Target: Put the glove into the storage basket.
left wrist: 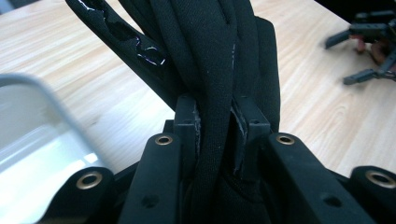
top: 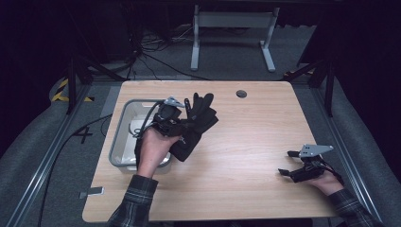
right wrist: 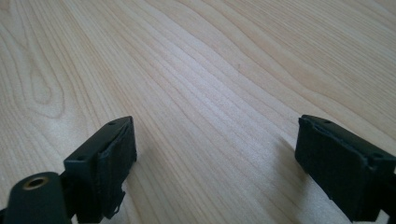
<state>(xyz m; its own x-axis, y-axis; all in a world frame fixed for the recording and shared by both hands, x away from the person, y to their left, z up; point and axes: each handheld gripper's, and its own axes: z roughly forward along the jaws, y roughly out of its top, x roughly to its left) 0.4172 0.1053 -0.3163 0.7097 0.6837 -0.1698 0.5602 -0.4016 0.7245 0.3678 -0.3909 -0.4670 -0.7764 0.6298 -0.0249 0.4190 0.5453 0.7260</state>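
At the left of the wooden table [top: 246, 142], a white plastic bin [top: 122, 125] sits close to the edge, a black cable trailing from the left gripper across it. Just to its right, the person's left hand [top: 152, 150] holds the left gripper [top: 183, 124], its jaws clamped on a black glove [top: 198, 120] that drapes over the tabletop between the bin and the table's middle. In the left gripper view the pads [left wrist: 243, 126] pinch a fold of the glove [left wrist: 210, 56], whose fingers fan out ahead, with the bin's rim [left wrist: 51, 100] at the left. Well apart, near the table's right edge, the right gripper [top: 289, 163] rests low in the person's right hand [top: 326, 182], jaws spread wide over bare wood [right wrist: 210, 74], holding nothing.
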